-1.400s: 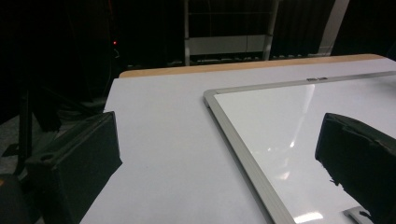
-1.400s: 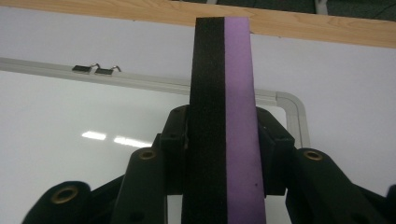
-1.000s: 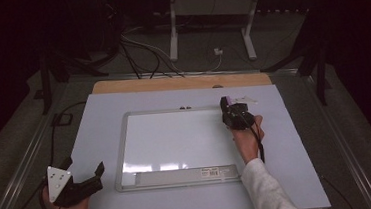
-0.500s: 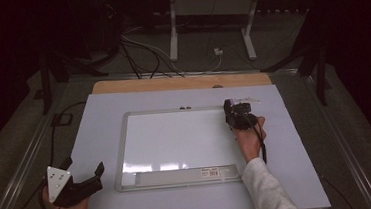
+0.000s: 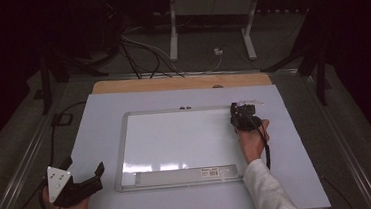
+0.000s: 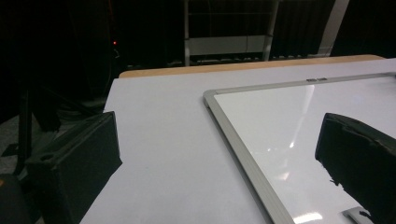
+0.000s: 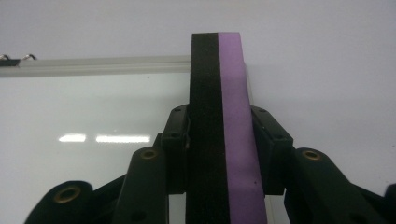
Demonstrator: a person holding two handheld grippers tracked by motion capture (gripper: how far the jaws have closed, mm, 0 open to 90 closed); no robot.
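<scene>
The right gripper (image 7: 219,154) pinches an eraser (image 7: 217,93) edge-down at the whiteboard's (image 5: 176,135) far right corner, likely for wiping; the left gripper (image 5: 86,180) rests near-left on the desk (image 5: 99,116), jaws spread.

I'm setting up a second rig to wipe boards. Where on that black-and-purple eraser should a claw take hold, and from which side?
Grip the eraser across its two broad faces, black felt on one pad and purple foam on the other, coming from its rear end. It is a thin flat slab, so the faces give wide parallel contact. The right claw holds it this way at the whiteboard's far right corner.
</scene>
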